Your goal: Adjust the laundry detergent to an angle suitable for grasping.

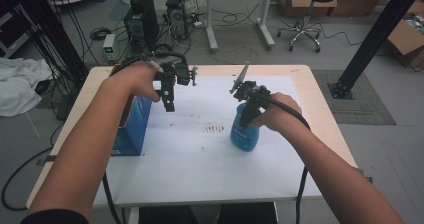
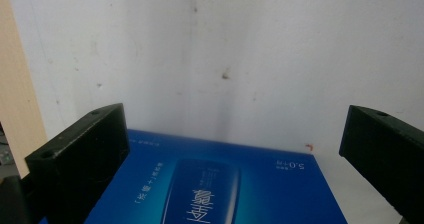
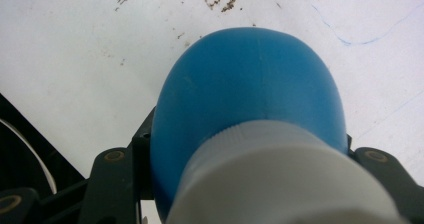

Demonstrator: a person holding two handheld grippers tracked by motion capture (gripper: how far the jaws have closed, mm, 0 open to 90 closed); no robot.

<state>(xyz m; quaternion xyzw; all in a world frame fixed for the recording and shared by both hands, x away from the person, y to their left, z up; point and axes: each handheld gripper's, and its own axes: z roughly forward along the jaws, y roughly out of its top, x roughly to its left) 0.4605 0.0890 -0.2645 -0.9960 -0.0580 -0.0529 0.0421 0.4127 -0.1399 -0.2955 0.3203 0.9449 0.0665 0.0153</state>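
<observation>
right gripper (image 1: 248,115) clamped on blue bottle (image 3: 250,94) | left gripper (image 2: 235,149) wide open above blue box (image 2: 210,184)

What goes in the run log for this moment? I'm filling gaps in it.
left gripper: open above blue box | right gripper: shut on blue bottle, at its neck | white sheet: stained

Blue bottle (image 3: 250,99) with a white cap (image 3: 285,179); deep-blue box (image 2: 210,184) with pale lettering; white, brown-speckled tabletop (image 1: 200,154).
</observation>
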